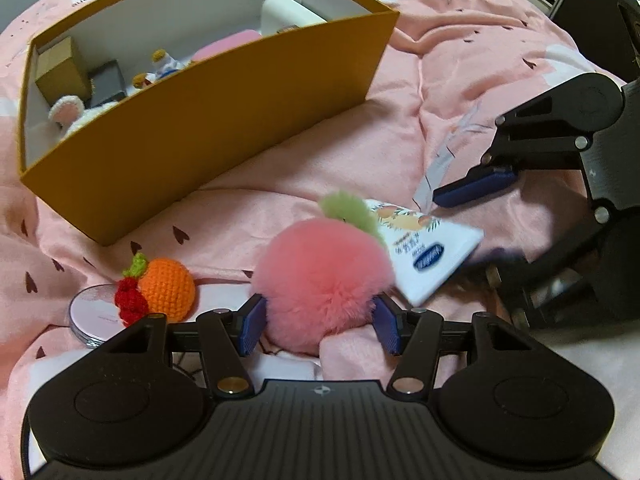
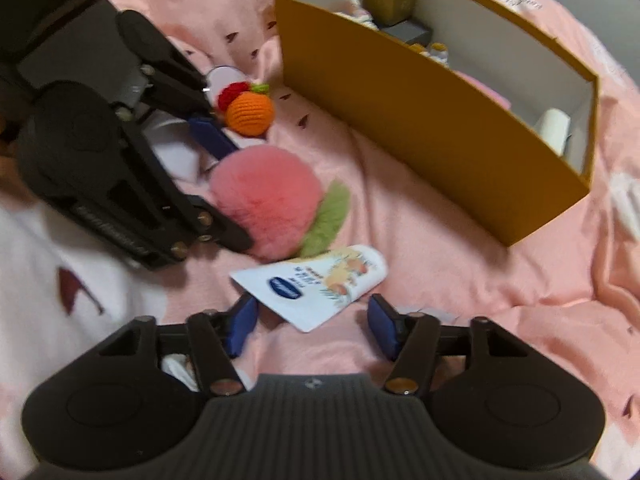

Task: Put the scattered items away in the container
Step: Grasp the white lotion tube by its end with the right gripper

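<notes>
Looking down along my left gripper [image 1: 320, 330], I saw its two blue pads [image 1: 253, 330] standing wide on either side of the fluffy pink peach toy [image 1: 324, 276], close against the fur, though I could not tell whether they pressed it. The peach lay on the pink bedspread [image 1: 224, 216], its green leaf [image 1: 352, 210] pointing away from me. Just to its right a white squeeze tube [image 1: 424, 256] rested flat, one end tucked beside the leaf. My right gripper [image 2: 312, 326] hovered over that tube with its jaws partly apart; the flat end of the tube [image 2: 316, 288] sat between the blue pads without either pad clearly touching it, so nothing was gripped there. To the left of the peach, near the edge of my left view, a crocheted orange [image 1: 168, 286] with a red berry cluster [image 1: 130, 302] and green stem leaned on a round pink compact [image 1: 94, 314]. Farther off stood the open mustard-yellow box [image 1: 224, 128], white inside, its long near wall facing me. Inside it I made out a small brown carton [image 1: 60, 68] at the far left, a dark grey box [image 1: 107, 82] beside it, a white plush toy [image 1: 70, 110] in the near left corner, small figures with yellow tops [image 1: 158, 64], something pink [image 1: 228, 42], and a white block [image 1: 286, 12] toward the right end.
</notes>
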`<state>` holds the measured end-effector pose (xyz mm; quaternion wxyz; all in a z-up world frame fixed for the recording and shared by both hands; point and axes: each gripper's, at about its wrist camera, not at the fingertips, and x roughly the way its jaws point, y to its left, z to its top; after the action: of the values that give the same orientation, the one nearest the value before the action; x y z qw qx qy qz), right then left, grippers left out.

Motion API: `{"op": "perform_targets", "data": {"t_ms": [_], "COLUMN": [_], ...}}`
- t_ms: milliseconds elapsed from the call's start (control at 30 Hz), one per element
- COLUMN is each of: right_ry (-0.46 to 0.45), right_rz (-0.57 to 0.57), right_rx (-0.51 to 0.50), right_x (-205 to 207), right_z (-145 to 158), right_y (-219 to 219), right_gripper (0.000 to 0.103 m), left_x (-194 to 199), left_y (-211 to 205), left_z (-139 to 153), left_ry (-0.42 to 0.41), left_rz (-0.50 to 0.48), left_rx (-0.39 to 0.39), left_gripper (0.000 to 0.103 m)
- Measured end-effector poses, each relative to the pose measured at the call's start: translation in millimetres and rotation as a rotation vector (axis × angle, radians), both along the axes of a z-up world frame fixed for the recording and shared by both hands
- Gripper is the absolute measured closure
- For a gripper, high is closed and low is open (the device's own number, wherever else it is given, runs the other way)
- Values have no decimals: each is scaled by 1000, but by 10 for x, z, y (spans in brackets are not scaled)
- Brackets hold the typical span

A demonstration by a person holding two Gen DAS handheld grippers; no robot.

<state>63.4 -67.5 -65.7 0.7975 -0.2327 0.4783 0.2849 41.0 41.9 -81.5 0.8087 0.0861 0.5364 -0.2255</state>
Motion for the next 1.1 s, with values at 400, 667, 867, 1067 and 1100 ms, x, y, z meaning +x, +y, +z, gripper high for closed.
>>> {"op": "perform_targets", "data": {"t_ms": [400,667,867,1067,1100], "right_ry": [-94,-69,-55,-65,-67], "right_rz": [46,-36,-121,-178,-185], "right_rx": [52,80,132,184,190], "right_x": [163,300,351,331,342], "right_z": [95,56,37,55,64], "right_y": [28,-37,-181,-252,-260], "right_gripper": [65,85,86,93,93], "left_x": [84,224,244,194,184], "left_y": [-115,-186,-149,-122,-108], "left_z": [-29,-260,-321,-256,-234], "left_ry": [-22,30,33,-17,-29], "left_rz": [-34,-8,52,74,81], "left_rx": [9,44,44,37,32], "left_gripper": [37,41,52,54,54]}}
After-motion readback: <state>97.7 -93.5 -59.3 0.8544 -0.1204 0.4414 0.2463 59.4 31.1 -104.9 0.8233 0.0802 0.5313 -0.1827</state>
